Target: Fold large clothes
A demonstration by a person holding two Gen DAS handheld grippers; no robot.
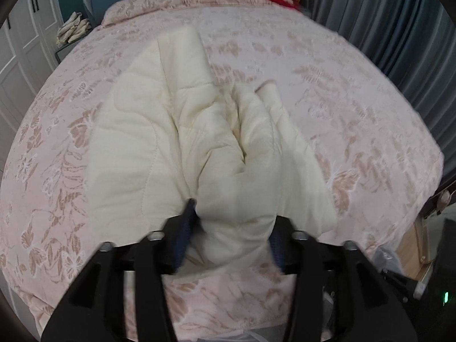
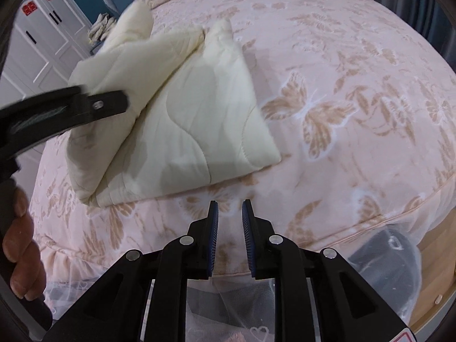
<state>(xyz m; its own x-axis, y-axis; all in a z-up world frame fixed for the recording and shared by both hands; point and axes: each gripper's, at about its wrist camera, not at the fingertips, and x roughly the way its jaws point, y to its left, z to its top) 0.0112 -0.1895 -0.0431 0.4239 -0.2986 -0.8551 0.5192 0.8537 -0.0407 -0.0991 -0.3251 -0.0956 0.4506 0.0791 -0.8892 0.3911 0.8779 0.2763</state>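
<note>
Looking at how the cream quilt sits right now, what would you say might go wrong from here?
1. The left claw has a thick bunch of the cream quilt between its pads; if it lets go here, that raised fold may flop open.
2. The quilt lies close to the bed edge, so a pull toward it could slide the quilt off.
3. The right claw is empty, so nothing steadies the flat layers.

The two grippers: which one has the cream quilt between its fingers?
The left gripper. A bunched wad of the cream quilt fills the gap between its blue pads. The right gripper has nothing in its narrow gap, only the pink bedspread behind.
</note>
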